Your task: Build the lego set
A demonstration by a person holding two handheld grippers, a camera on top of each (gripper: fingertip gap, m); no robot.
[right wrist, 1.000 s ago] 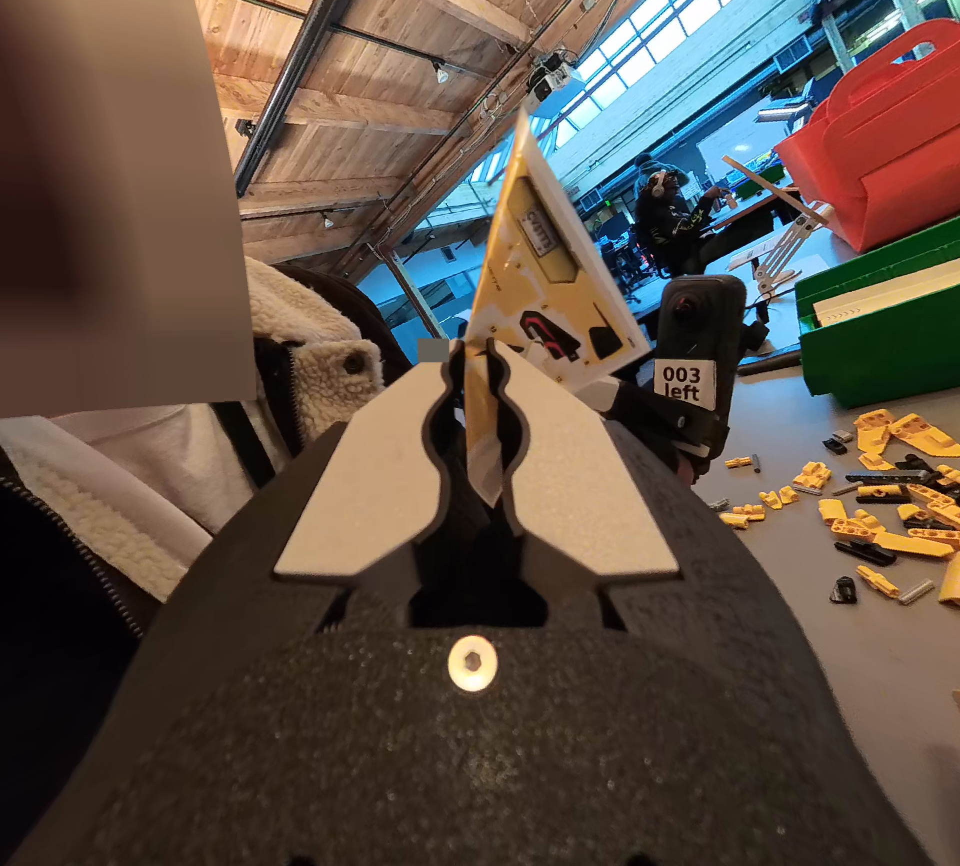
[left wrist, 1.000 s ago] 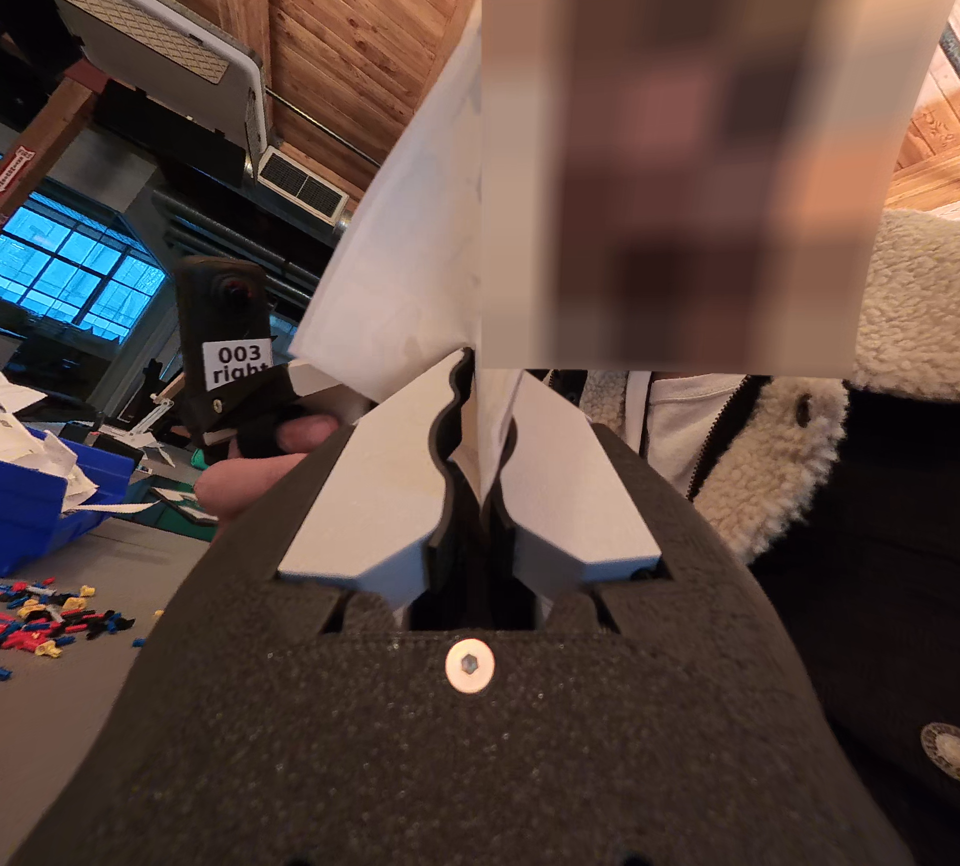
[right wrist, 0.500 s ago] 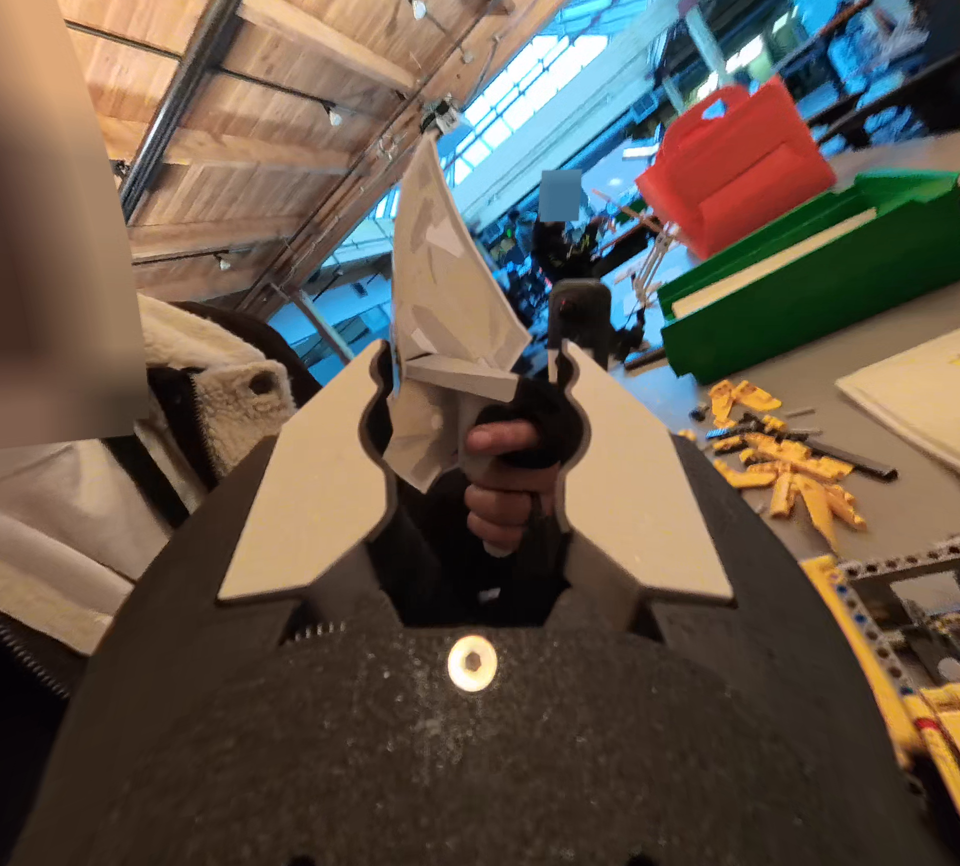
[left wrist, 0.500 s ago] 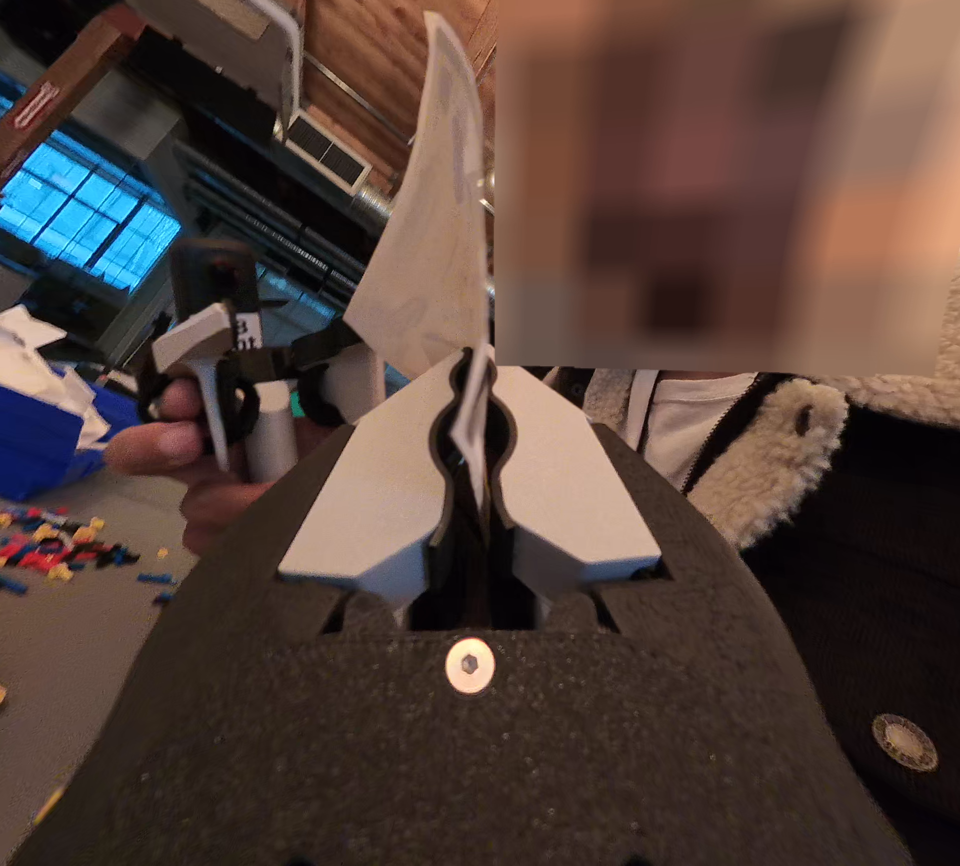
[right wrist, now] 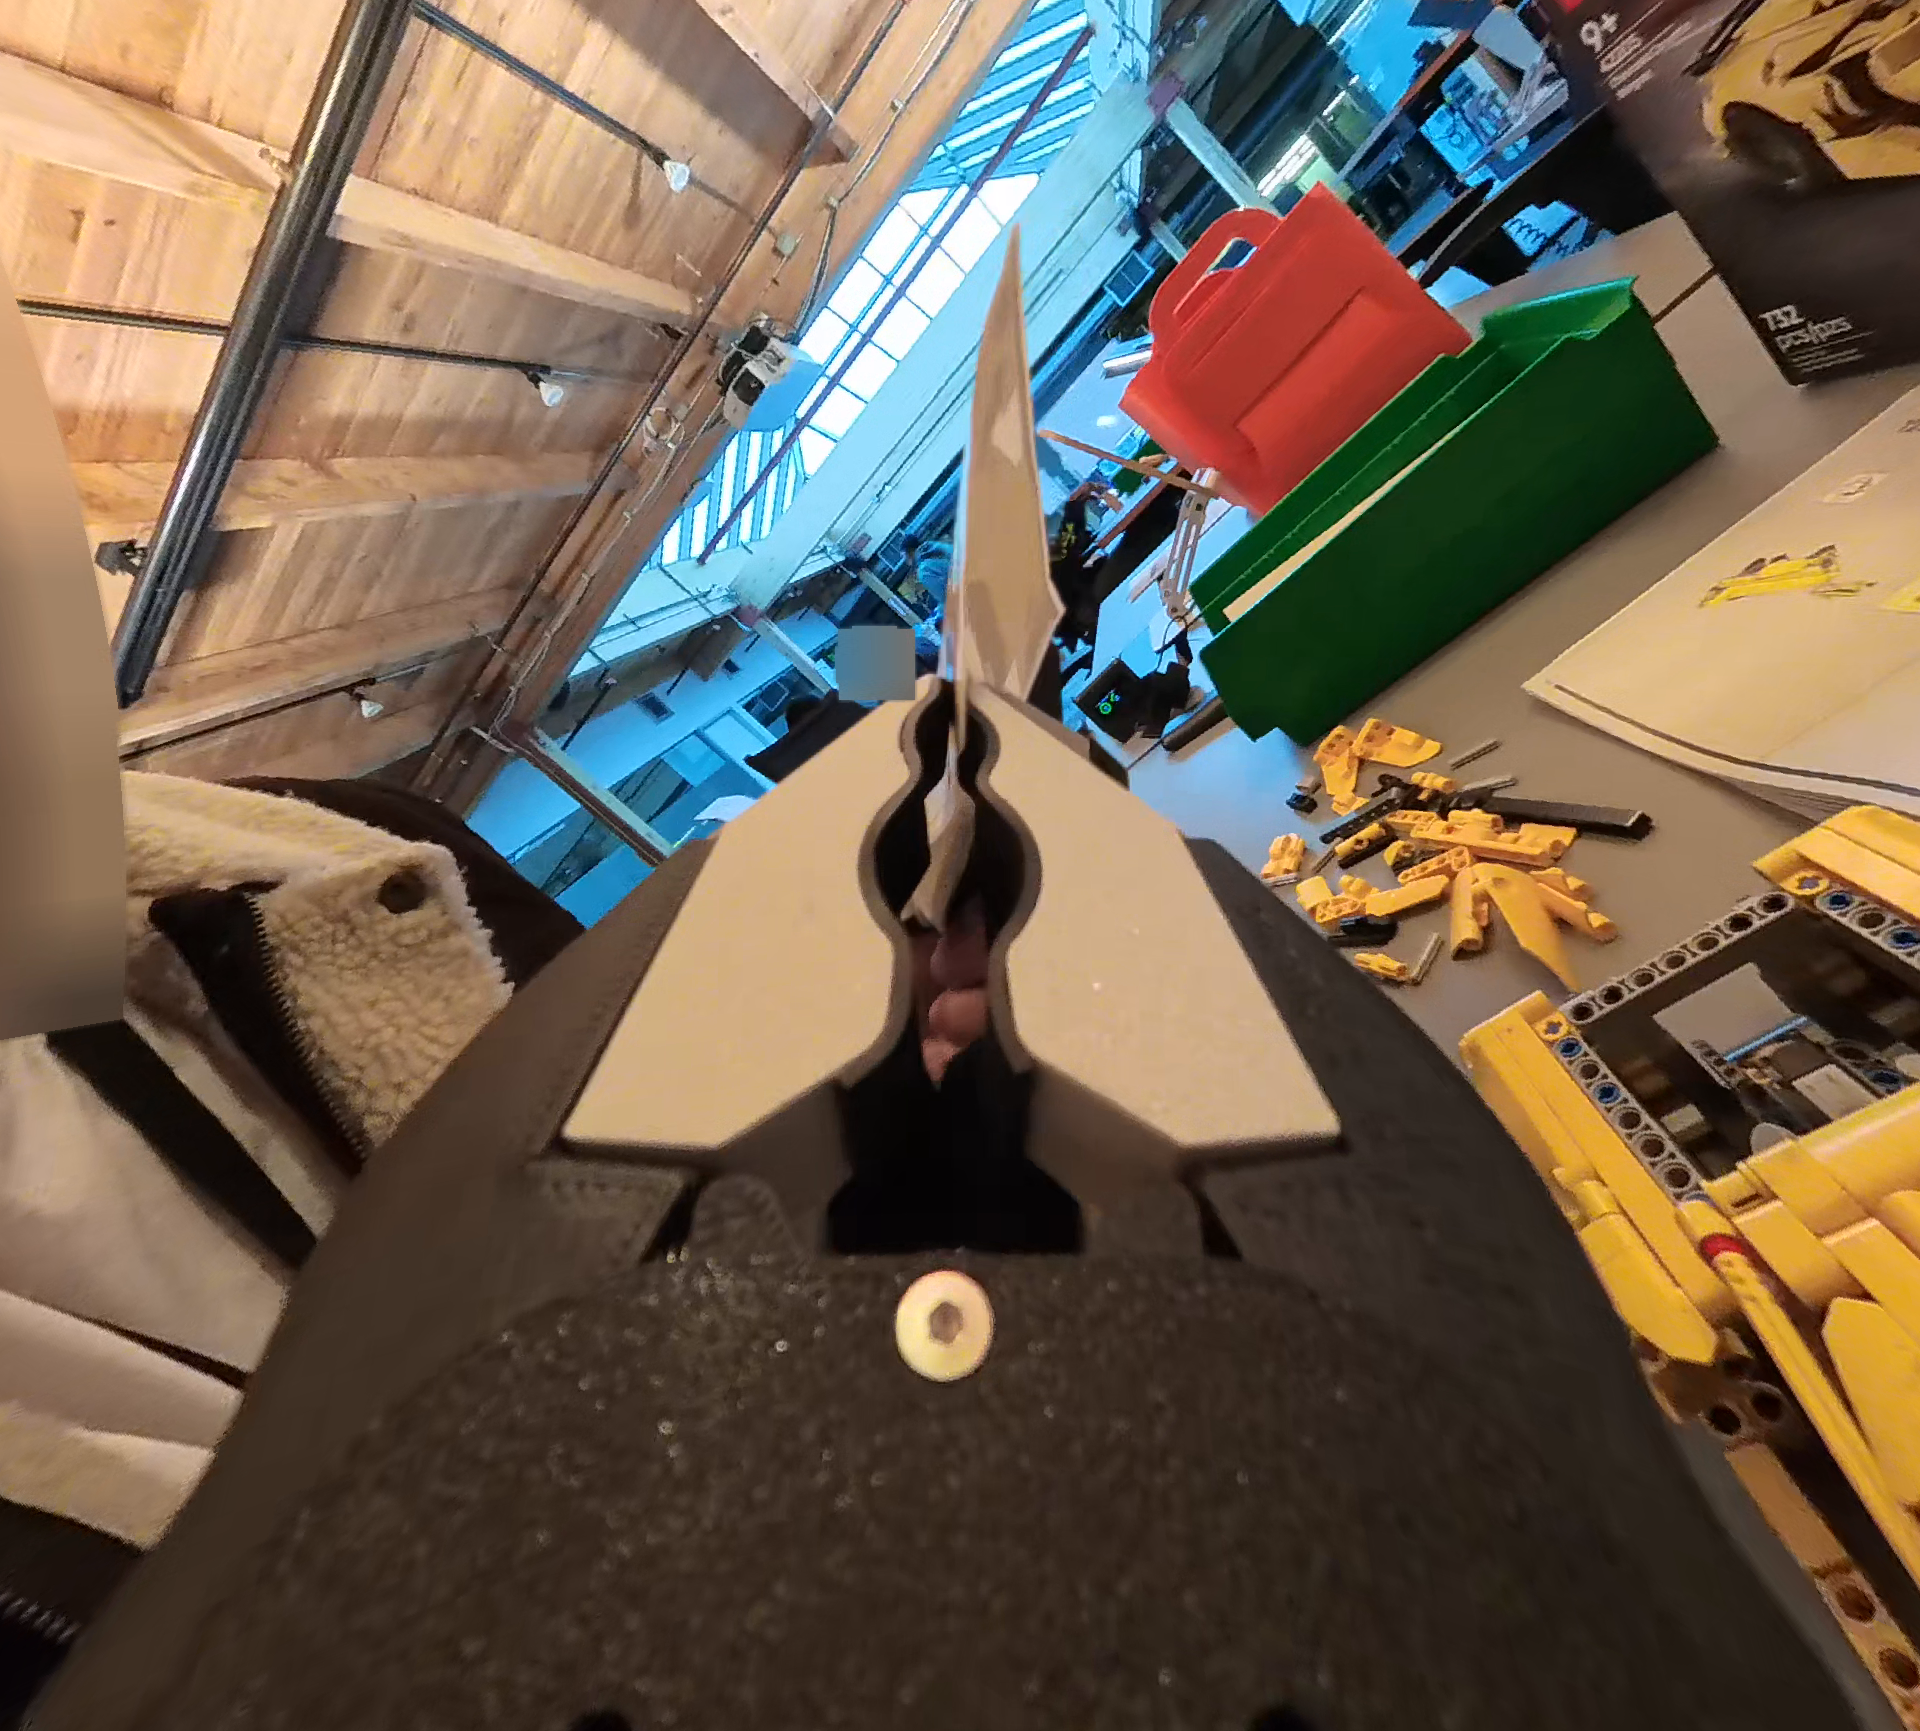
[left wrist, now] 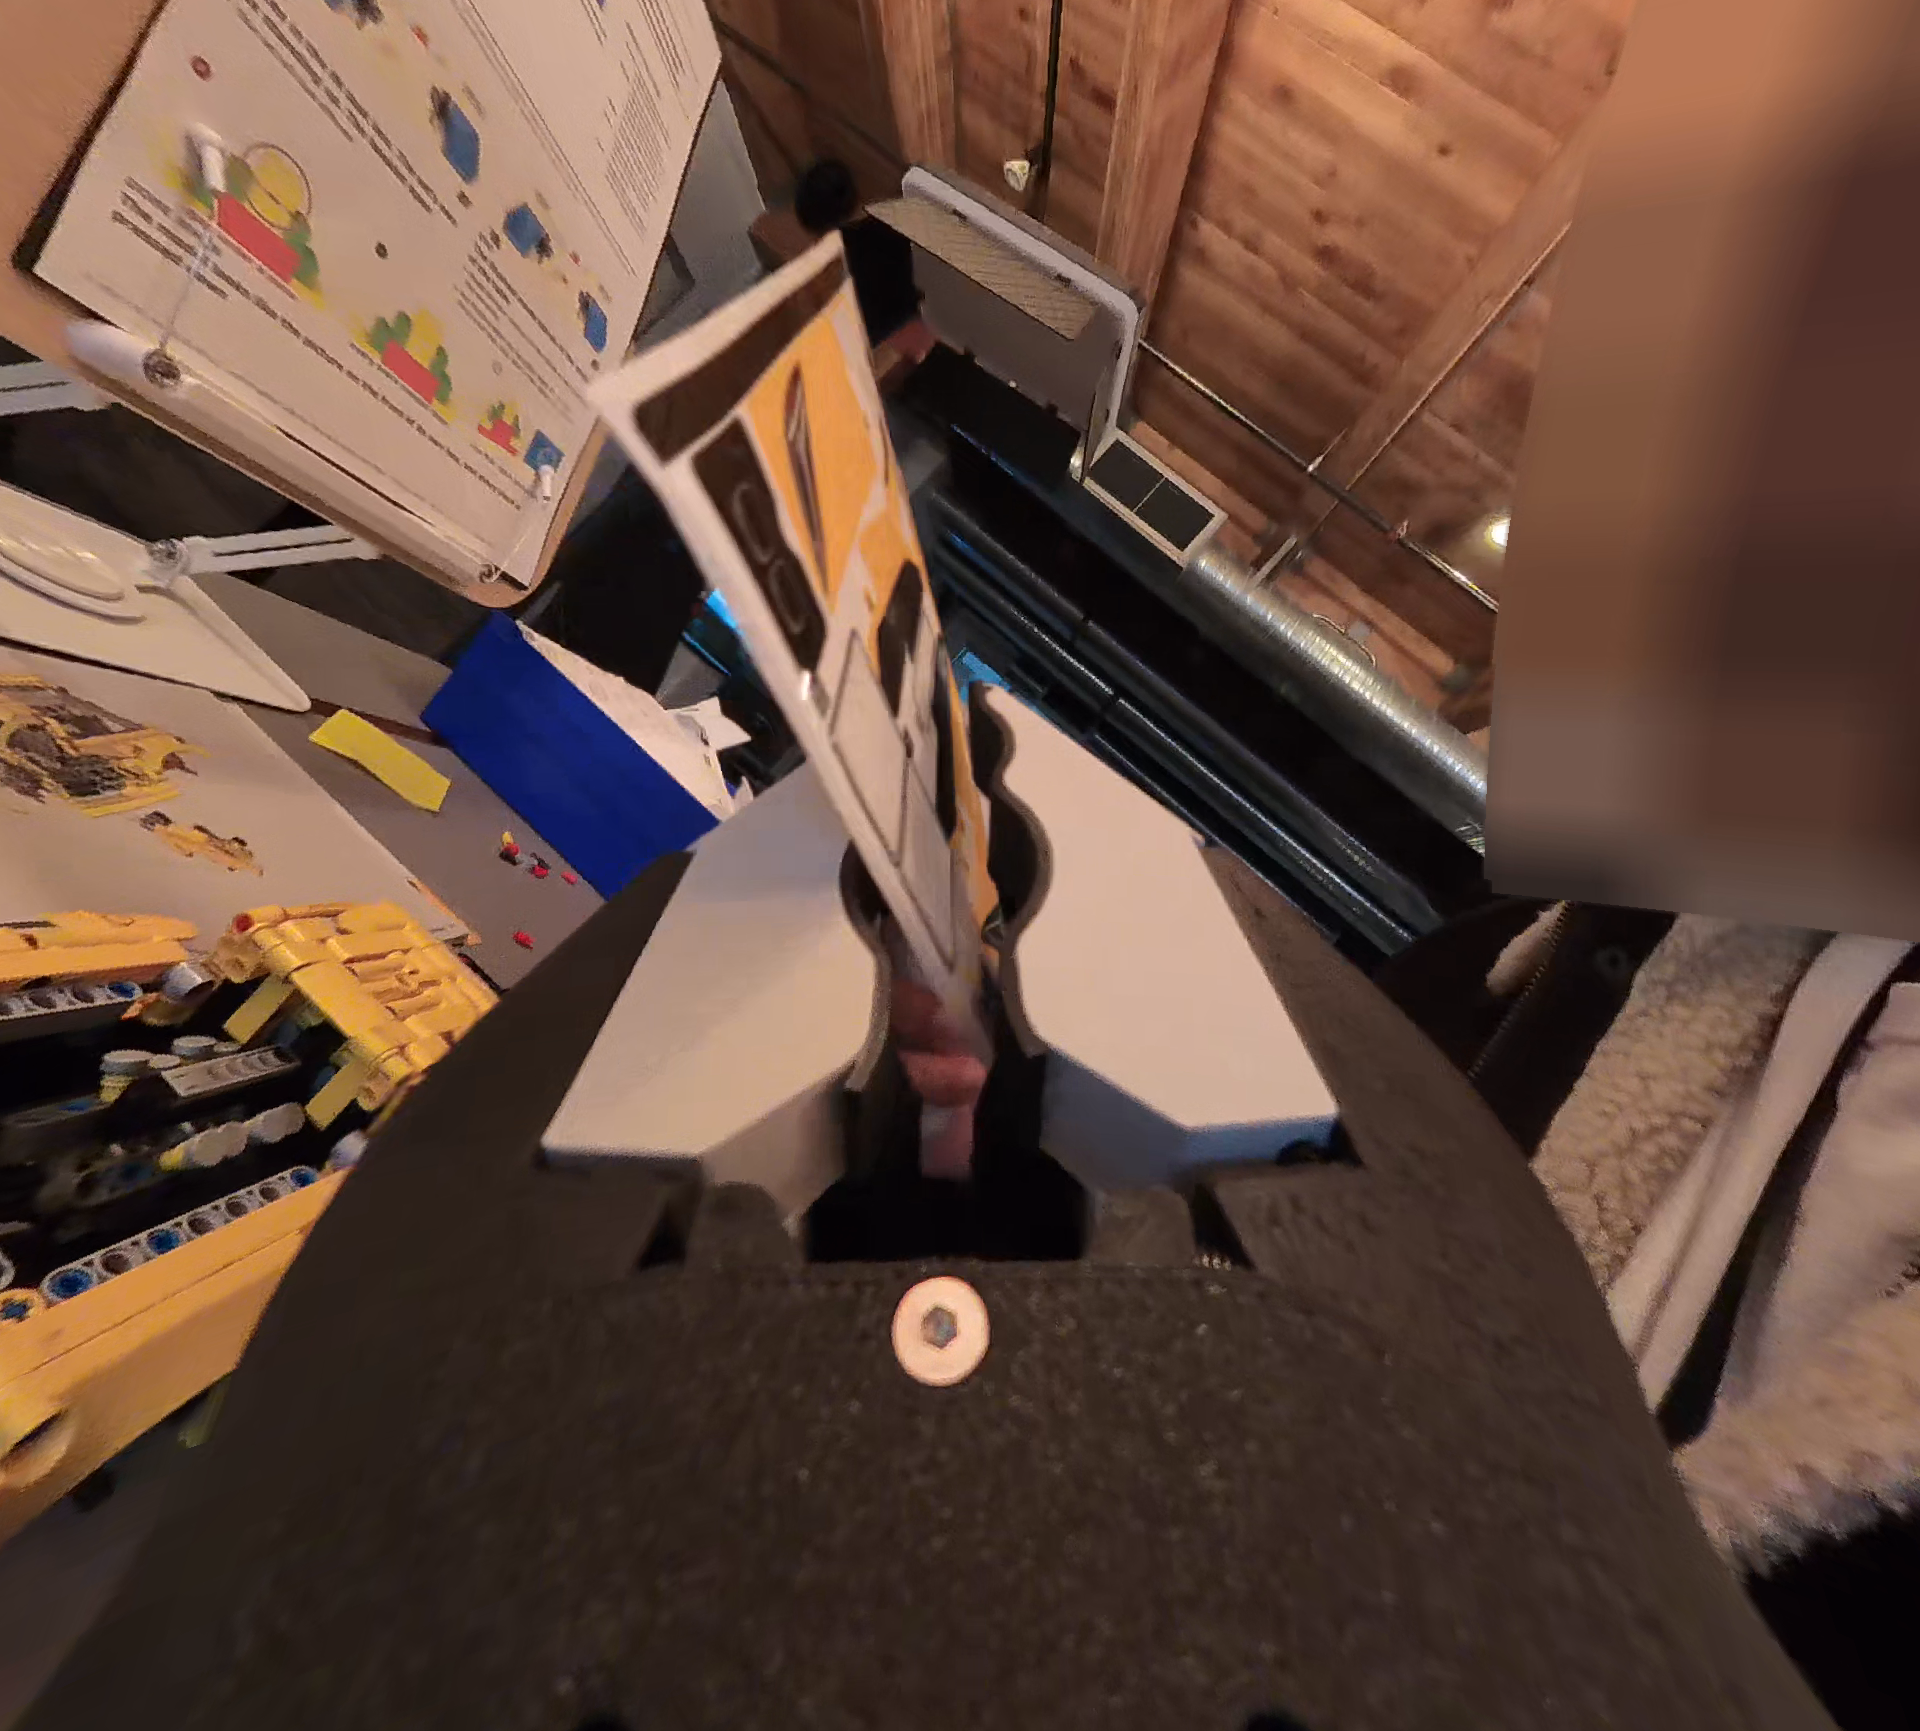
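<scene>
A sticker sheet (left wrist: pixel 810 486) with yellow and black stickers stands up between my two grippers, which face each other. My left gripper (left wrist: pixel 935 725) is shut on its lower end, and the printed side shows in the left wrist view. My right gripper (right wrist: pixel 956 707) is shut on the same sheet (right wrist: pixel 1003 518), seen almost edge-on with its grey back. A hand shows through the gap behind each pair of fingers. The partly built yellow Lego car (left wrist: pixel 312 1006) lies on the table at lower left, and also at lower right in the right wrist view (right wrist: pixel 1714 1141).
Loose yellow and black pieces (right wrist: pixel 1434 860) lie on the grey table beside an open instruction booklet (right wrist: pixel 1766 663). A green bin (right wrist: pixel 1455 538), a red bag (right wrist: pixel 1278 351) and the set's box (right wrist: pixel 1766 71) stand behind. A blue bin (left wrist: pixel 571 767) and a propped-up instruction board (left wrist: pixel 364 154) stand on the left. The tips of one gripper are about 4 cm away from the tips of the other. The partly built yellow Lego car (left wrist: pixel 312 1006) sits 15 cm or so from the ends of my right fingers.
My right gripper was open half a second ago and has shut on the sheet again. My left gripper has swung towards the table, bringing the car and board into view.
</scene>
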